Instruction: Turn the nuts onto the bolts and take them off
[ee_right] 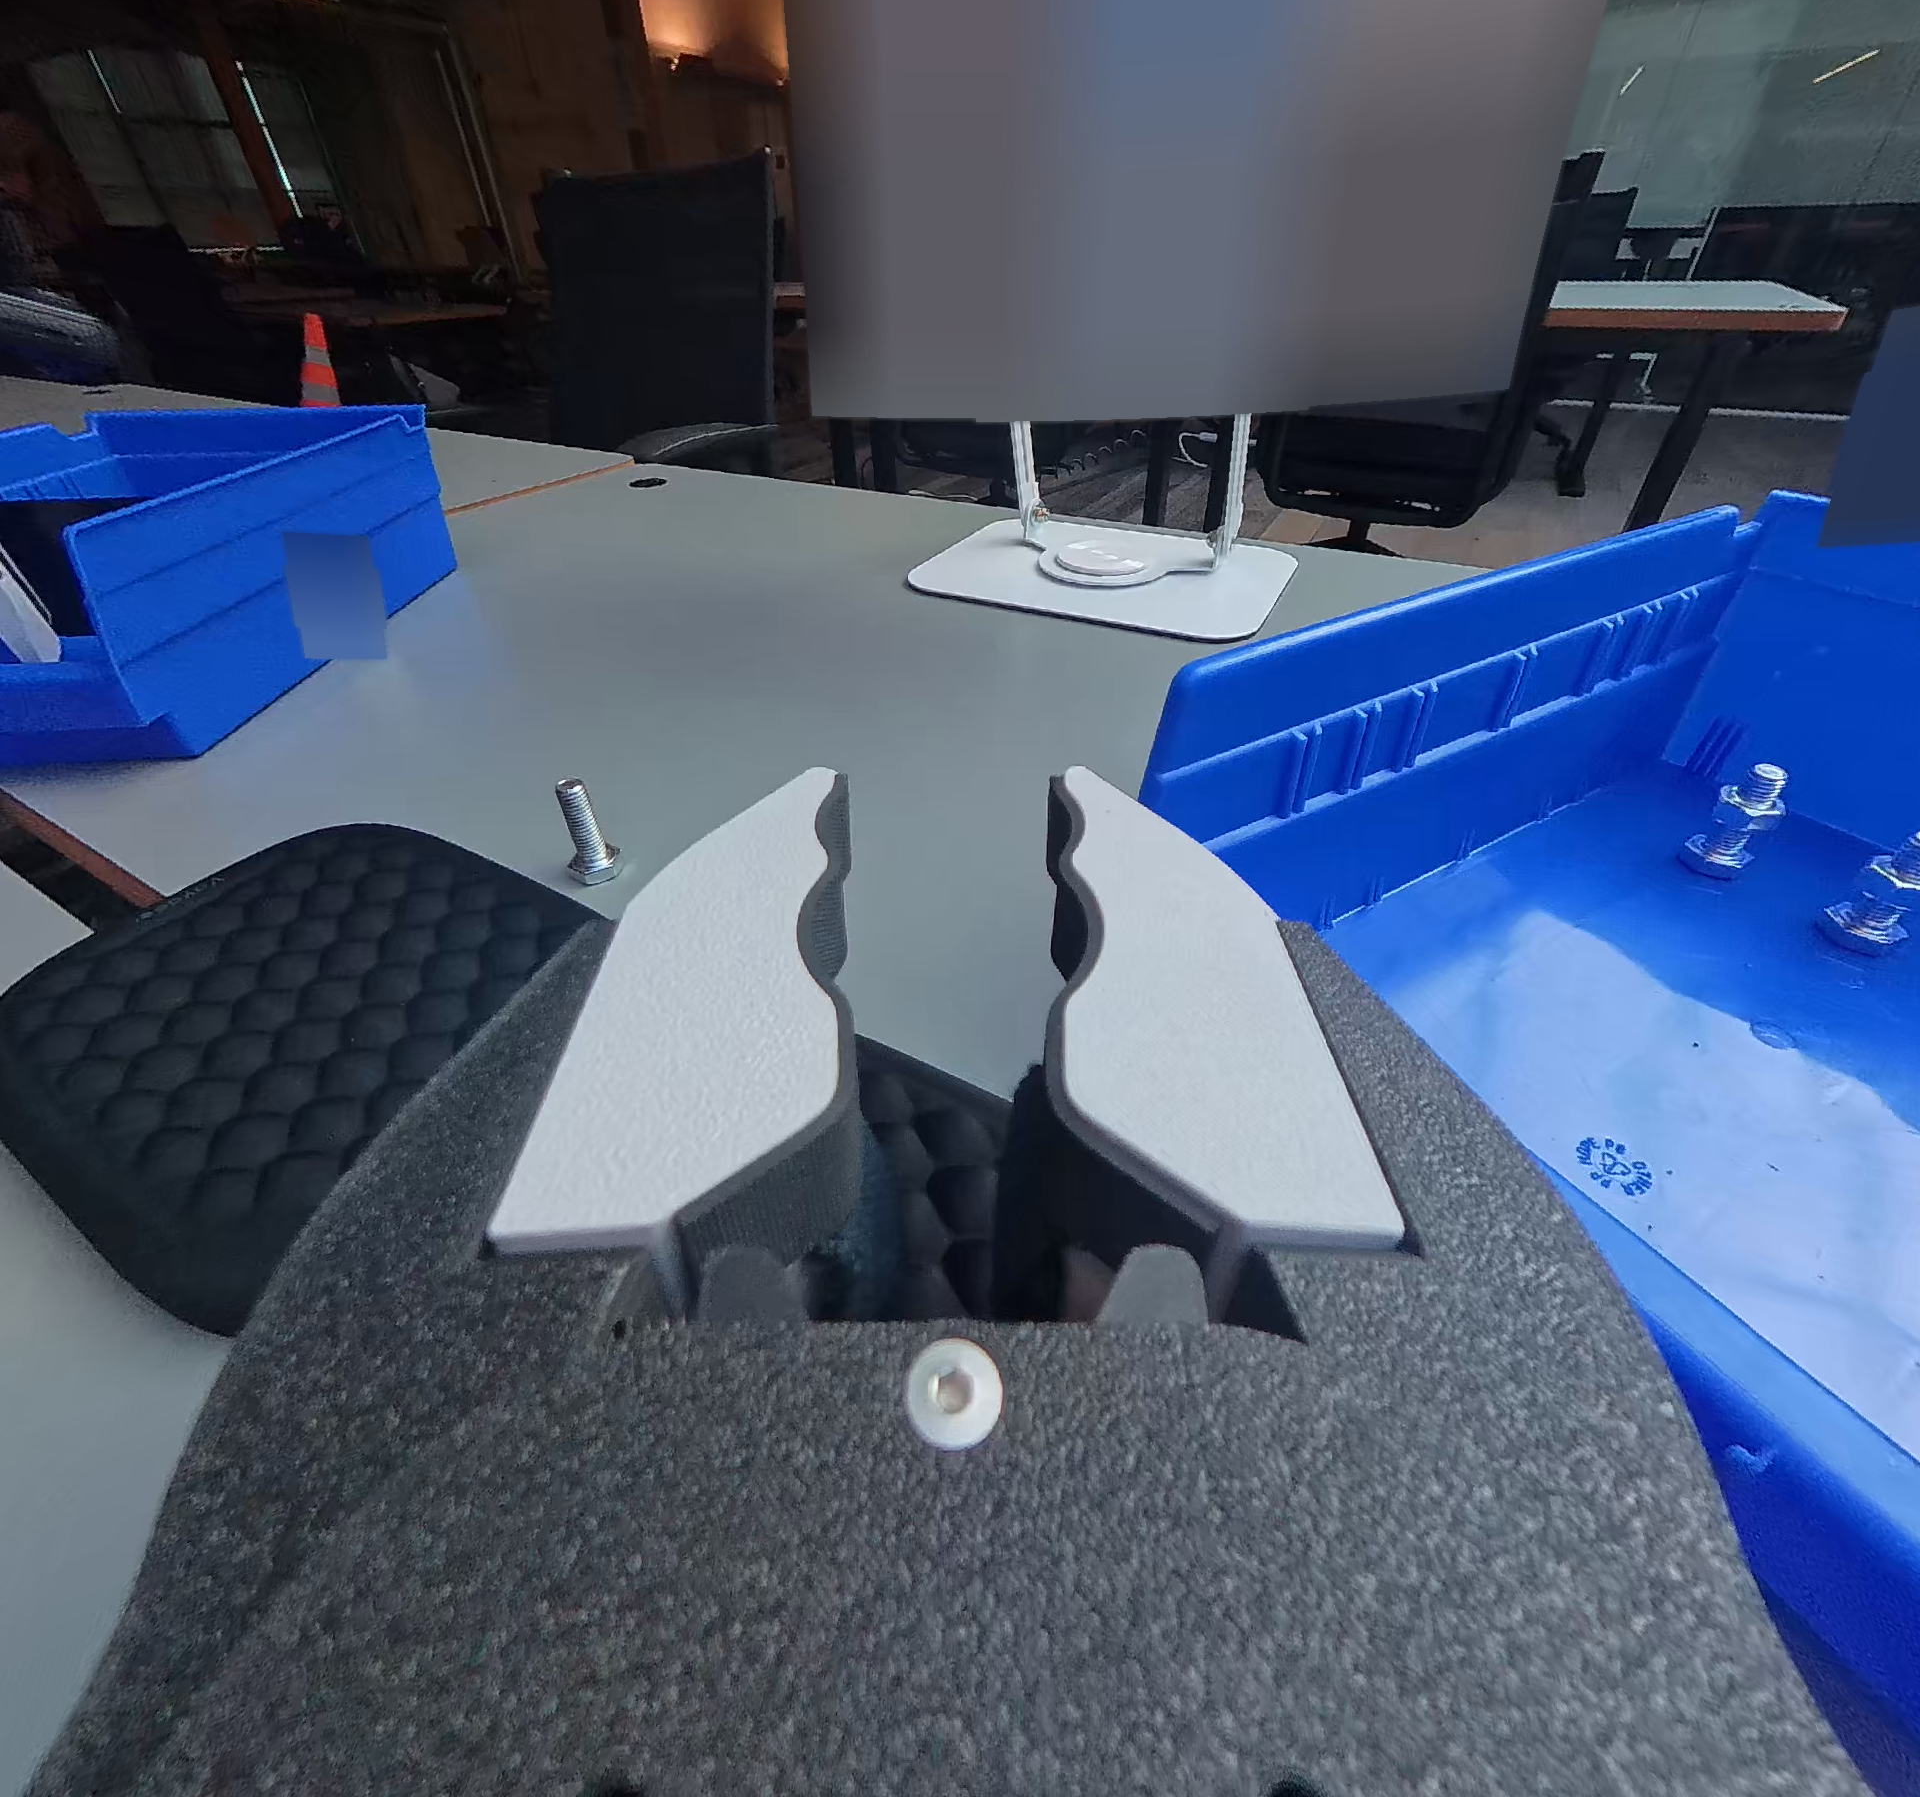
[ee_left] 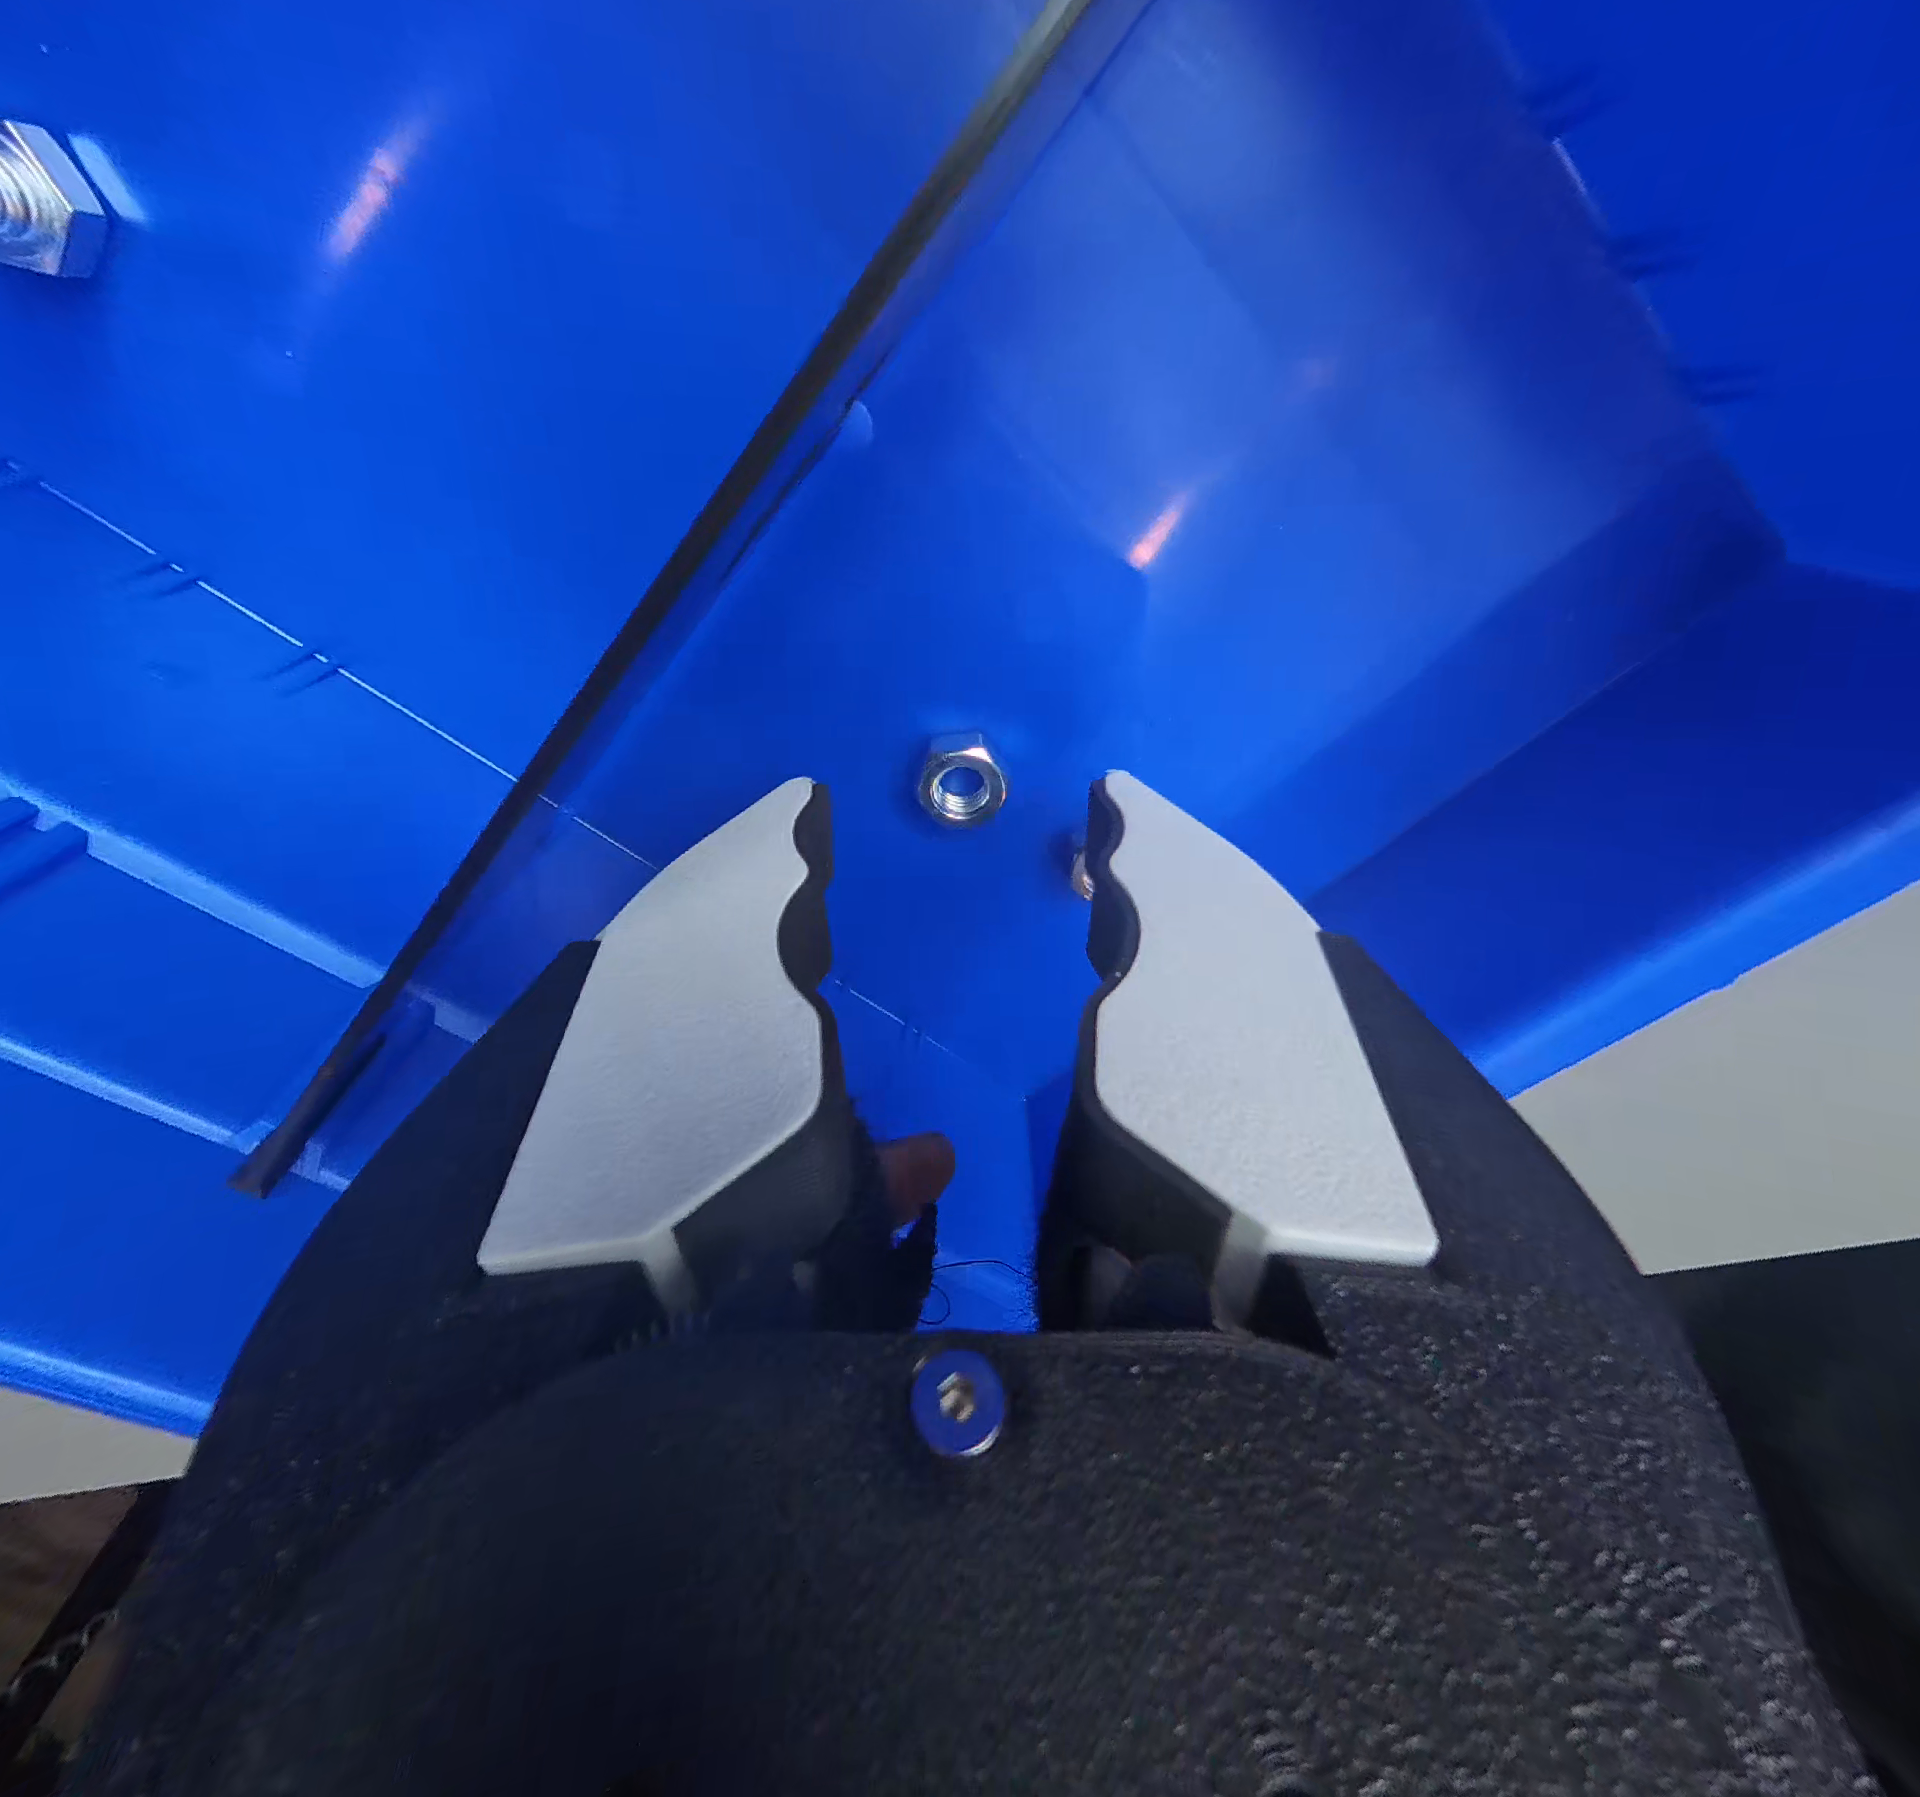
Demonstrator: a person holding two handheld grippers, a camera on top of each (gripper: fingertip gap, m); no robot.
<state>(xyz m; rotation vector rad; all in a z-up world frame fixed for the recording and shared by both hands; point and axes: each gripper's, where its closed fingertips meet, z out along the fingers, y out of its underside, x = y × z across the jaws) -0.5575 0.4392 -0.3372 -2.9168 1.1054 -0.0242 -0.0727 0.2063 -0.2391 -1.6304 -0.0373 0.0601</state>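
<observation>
Inside the blue bin (ee_left: 1351, 397), my left gripper (ee_left: 958, 802) is spread, empty, a loose nut (ee_left: 960, 787) on the floor just past its tips. A second piece (ee_left: 1081, 872) is mostly hidden behind the right finger. Another nut (ee_left: 47, 199) is cut off at the frame edge. Right gripper (ee_right: 948, 791) is spread over the table (ee_right: 779, 625), bolt (ee_right: 584, 833) standing beside it.

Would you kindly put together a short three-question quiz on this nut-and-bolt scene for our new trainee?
1. True or false: the left claw is shut on the loose nut.
2. Where does the lone bolt stand?
A. On its head on the grey table
B. Inside the small blue bin
C. Between the right claw's fingers
3. Fill in: the bolts with nuts on them stand inside the big blue ____.

Key:
1. False; it is open, and the nut lies just beyond its tips.
2. A
3. bin
</observation>
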